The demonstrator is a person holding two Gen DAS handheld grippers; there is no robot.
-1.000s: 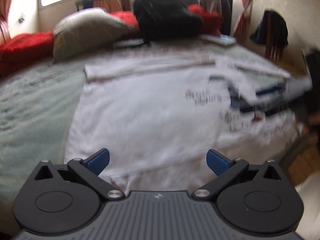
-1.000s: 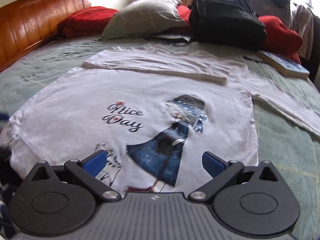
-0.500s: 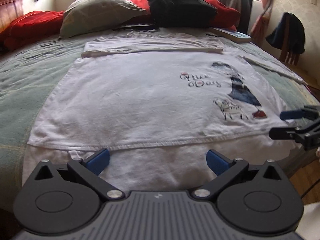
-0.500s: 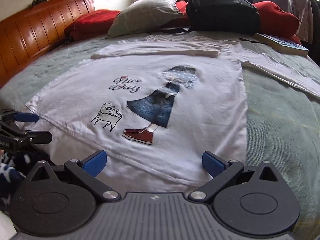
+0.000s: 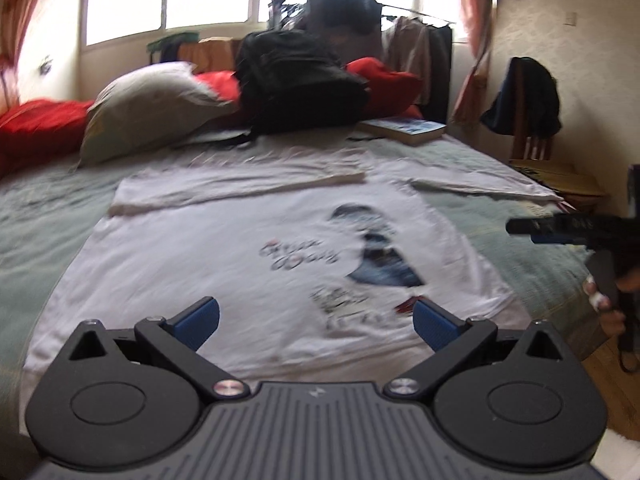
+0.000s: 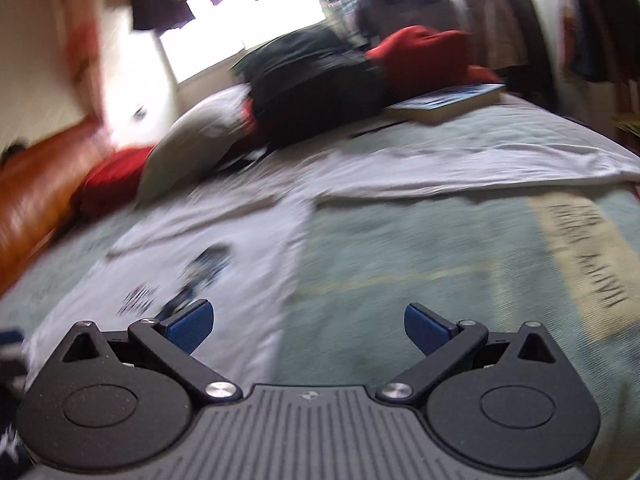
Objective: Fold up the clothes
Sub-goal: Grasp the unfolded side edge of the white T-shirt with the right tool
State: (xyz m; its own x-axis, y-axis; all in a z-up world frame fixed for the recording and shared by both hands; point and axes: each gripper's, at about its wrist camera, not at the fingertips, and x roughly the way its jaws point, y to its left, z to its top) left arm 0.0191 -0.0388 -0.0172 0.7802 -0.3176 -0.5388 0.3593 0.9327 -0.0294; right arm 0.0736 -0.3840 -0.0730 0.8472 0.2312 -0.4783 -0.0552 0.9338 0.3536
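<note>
A white T-shirt [image 5: 224, 248] with a printed girl and lettering lies flat on the green bedspread [image 5: 516, 256], one sleeve folded across its top and the other sleeve [image 5: 480, 186] stretched to the right. My left gripper [image 5: 316, 322] hovers open over the shirt's near hem, holding nothing. In the right wrist view the shirt [image 6: 240, 264] sits at the left, blurred. My right gripper [image 6: 306, 326] is open above the shirt's right edge and the bare bedspread [image 6: 440, 248]. The right gripper's fingers [image 5: 560, 226] also show at the right edge of the left wrist view, with a hand [image 5: 608, 304] below.
At the head of the bed lie a grey pillow [image 5: 152, 112], red cushions [image 5: 384, 84], a black backpack [image 5: 300, 84] and a book [image 5: 408, 128]. A wooden headboard [image 6: 36, 208] runs along the left. A chair with dark clothing [image 5: 524, 100] stands to the right of the bed.
Both grippers have lifted and tilted up from the shirt's hem, both views now blurred. The right gripper has swung right, over bare bedspread. Both stay open and empty.
</note>
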